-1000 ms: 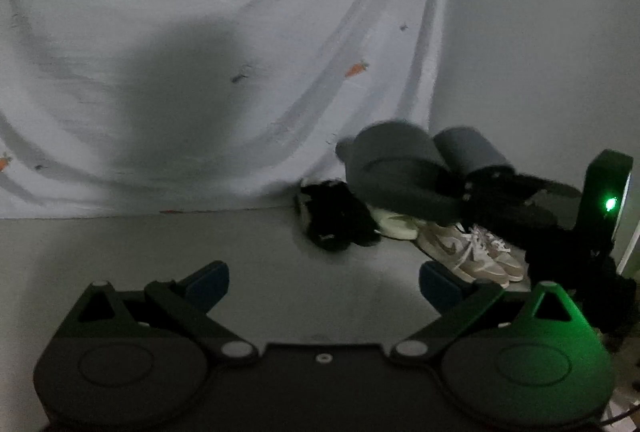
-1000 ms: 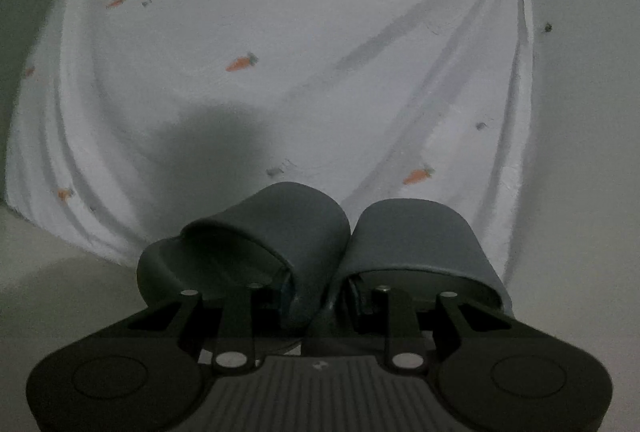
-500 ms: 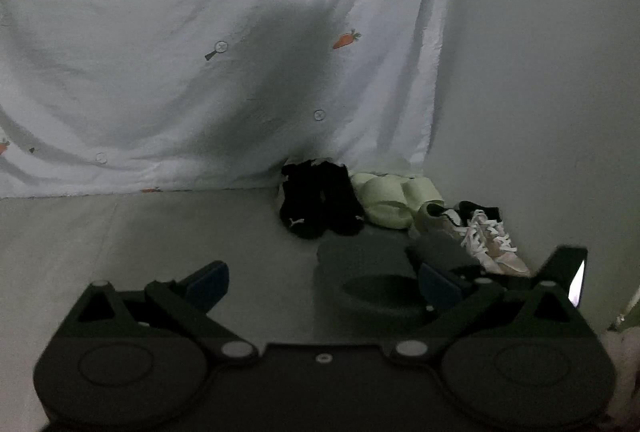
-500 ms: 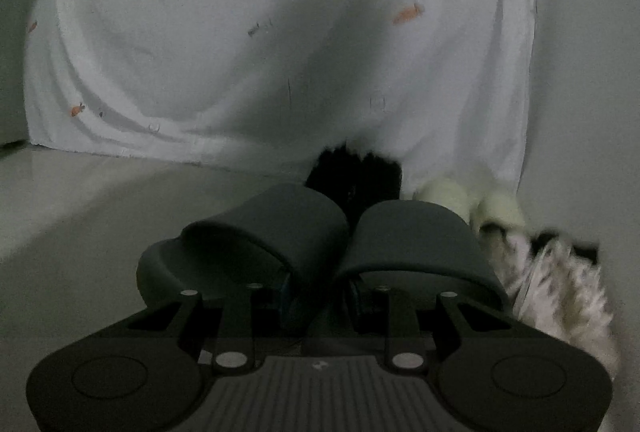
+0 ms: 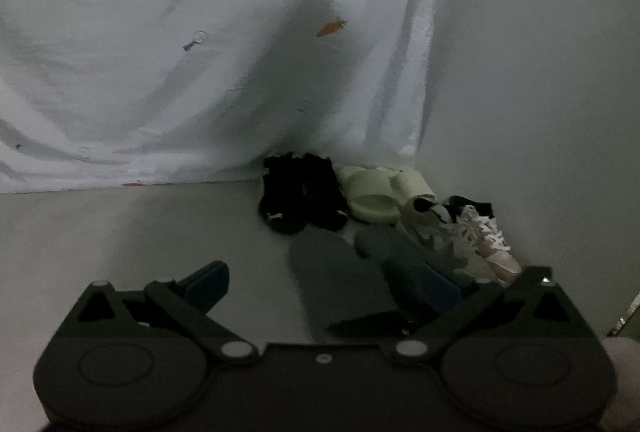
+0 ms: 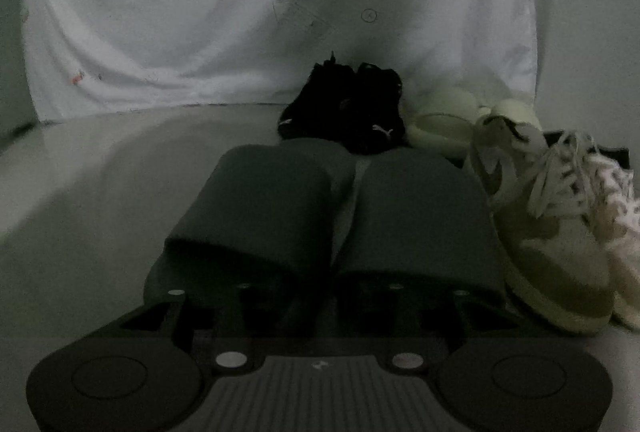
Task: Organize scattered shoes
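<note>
Right wrist: your right gripper [image 6: 320, 292] clamps grey slippers [image 6: 340, 216] | left gripper [image 5: 320, 284] spread, empty | risk: release crowds sneakers [image 6: 560, 224], knocks row askew

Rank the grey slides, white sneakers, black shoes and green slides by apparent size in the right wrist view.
1. grey slides, nearest the camera
2. white sneakers
3. black shoes and green slides: look alike, farthest back
</note>
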Action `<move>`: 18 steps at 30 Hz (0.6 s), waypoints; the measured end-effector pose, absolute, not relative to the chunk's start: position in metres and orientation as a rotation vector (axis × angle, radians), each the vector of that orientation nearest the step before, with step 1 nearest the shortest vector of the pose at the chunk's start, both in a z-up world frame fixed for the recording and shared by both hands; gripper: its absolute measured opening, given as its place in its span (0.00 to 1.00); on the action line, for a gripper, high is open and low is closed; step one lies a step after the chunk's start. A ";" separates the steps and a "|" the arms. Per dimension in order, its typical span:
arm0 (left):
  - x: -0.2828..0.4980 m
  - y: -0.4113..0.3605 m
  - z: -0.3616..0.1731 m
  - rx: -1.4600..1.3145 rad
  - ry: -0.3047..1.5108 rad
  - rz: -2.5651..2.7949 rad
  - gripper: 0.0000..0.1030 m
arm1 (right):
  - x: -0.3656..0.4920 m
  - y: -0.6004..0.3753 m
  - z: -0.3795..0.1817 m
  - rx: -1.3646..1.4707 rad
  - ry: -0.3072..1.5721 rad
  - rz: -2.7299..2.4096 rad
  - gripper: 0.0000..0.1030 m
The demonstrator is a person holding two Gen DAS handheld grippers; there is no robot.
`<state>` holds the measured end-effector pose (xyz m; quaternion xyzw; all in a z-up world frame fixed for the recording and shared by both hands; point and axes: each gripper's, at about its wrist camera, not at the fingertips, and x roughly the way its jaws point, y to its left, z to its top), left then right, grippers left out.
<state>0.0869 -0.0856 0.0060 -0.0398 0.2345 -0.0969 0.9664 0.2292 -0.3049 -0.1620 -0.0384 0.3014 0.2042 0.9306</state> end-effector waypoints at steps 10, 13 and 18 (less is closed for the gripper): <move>0.080 -0.083 0.013 -0.092 0.437 -0.158 1.00 | 0.238 -0.315 -0.155 -0.024 0.691 0.394 0.81; 0.077 -0.081 0.017 -0.100 0.440 -0.125 1.00 | 0.227 -0.322 -0.149 -0.021 0.701 0.384 0.84; 0.065 -0.093 0.036 -0.005 0.406 -0.011 0.99 | 0.198 -0.345 -0.123 0.103 0.710 0.324 1.00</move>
